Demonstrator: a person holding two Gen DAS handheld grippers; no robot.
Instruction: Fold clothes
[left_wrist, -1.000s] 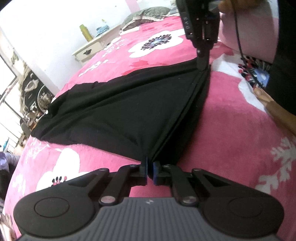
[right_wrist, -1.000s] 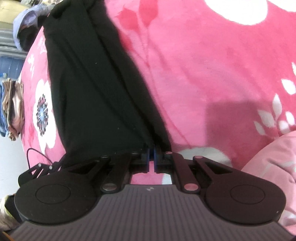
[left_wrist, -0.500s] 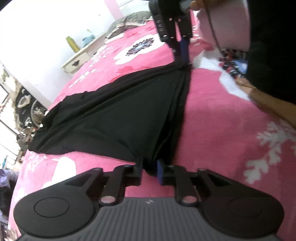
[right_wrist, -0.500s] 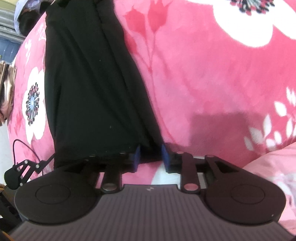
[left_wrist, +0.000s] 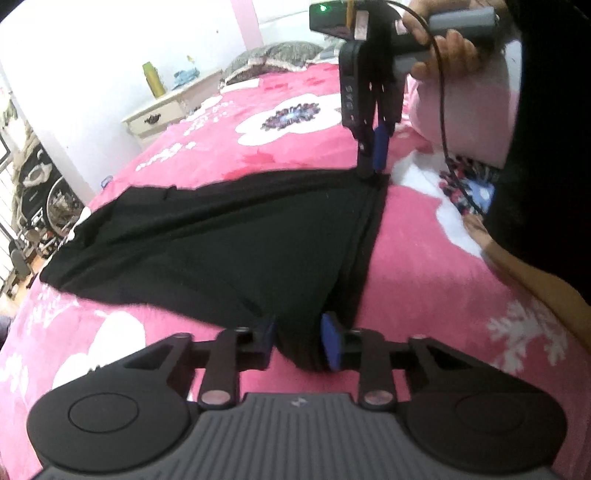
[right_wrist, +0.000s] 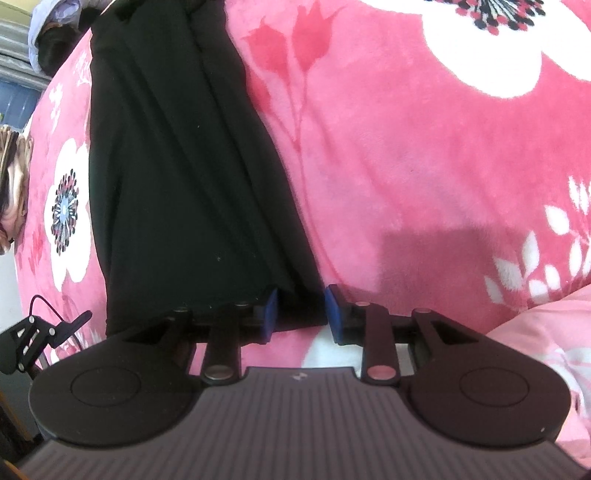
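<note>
The left gripper (left_wrist: 297, 341) stands with jaws parted around a corner of the black, soft-knit folded garment (left_wrist: 229, 251), which lies flat on the pink floral fleece blanket (left_wrist: 424, 280). Farther along the garment's edge, the right gripper (right_wrist: 300, 314) is likewise spread, with cloth between its blue pads (right_wrist: 334, 314).

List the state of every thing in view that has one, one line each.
Left claw: open, black garment corner between its fingers.
Right claw: open, straddling the garment's other corner.
Black garment: folded, flat on the bed.
Pink floral blanket: spread out.
Nightstand drawer: closed.
</note>
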